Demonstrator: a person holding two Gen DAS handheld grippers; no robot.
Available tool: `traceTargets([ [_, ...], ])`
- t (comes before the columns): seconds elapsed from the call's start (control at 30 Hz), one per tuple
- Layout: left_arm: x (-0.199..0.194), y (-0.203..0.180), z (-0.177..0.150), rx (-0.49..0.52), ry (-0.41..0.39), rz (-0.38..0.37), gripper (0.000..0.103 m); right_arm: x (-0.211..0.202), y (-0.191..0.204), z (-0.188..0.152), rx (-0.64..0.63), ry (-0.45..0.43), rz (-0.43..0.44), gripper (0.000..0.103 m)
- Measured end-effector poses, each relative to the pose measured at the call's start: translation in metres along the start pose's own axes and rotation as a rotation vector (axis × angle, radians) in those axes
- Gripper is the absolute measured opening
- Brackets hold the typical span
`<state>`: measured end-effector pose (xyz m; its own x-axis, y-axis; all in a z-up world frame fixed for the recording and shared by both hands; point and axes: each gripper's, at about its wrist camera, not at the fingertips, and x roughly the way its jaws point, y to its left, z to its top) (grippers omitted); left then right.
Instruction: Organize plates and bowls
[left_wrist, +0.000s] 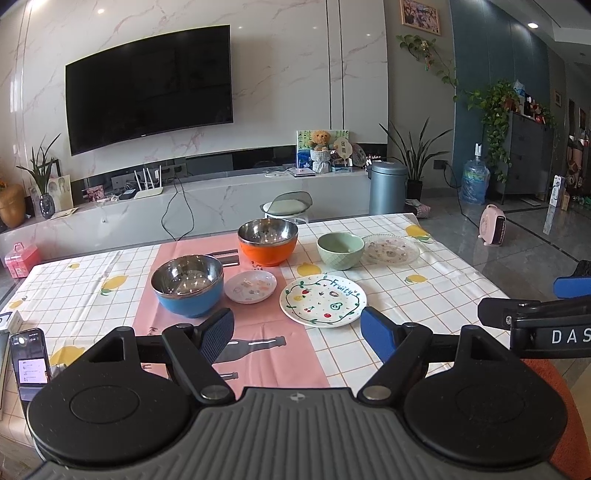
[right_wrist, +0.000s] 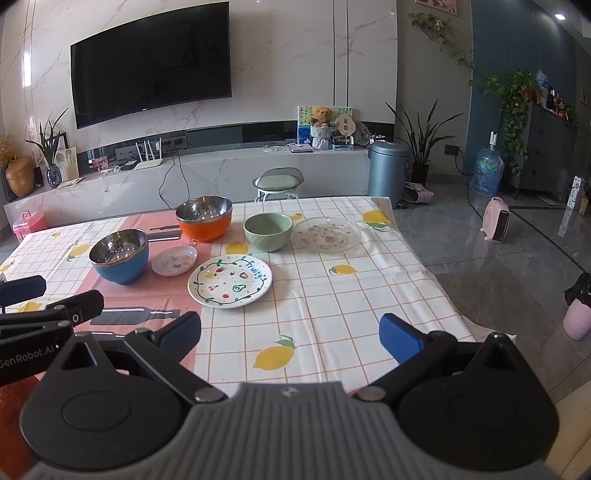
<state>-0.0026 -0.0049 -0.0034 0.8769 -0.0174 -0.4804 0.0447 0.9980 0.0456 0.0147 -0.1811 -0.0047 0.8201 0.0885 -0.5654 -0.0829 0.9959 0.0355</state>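
On the table stand a blue steel-lined bowl (left_wrist: 187, 286) (right_wrist: 119, 256), an orange steel-lined bowl (left_wrist: 267, 241) (right_wrist: 204, 218) and a green bowl (left_wrist: 340, 250) (right_wrist: 268, 231). A small pink plate (left_wrist: 250, 286) (right_wrist: 174, 260), a white "Fruity" plate (left_wrist: 323, 301) (right_wrist: 229, 281) and a clear patterned plate (left_wrist: 390, 249) (right_wrist: 326, 233) lie flat near them. My left gripper (left_wrist: 297, 336) is open and empty, above the near table edge before the white plate. My right gripper (right_wrist: 290, 338) is open and empty, over the near right part of the table.
A phone (left_wrist: 31, 363) lies at the near left table edge. The tablecloth (right_wrist: 332, 295) hangs over the right edge, with tiled floor beyond. A stool (right_wrist: 275, 184), a grey bin (right_wrist: 388, 173) and a TV bench (right_wrist: 184, 177) stand behind the table.
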Motion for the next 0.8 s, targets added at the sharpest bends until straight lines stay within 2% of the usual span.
traceTargets([
  [0.8,-0.0006,-0.0027,-0.0008,-0.002,0.004,-0.003,0.091,0.0019,-0.0024,-0.0002,0.016,0.011,-0.008,0.101],
])
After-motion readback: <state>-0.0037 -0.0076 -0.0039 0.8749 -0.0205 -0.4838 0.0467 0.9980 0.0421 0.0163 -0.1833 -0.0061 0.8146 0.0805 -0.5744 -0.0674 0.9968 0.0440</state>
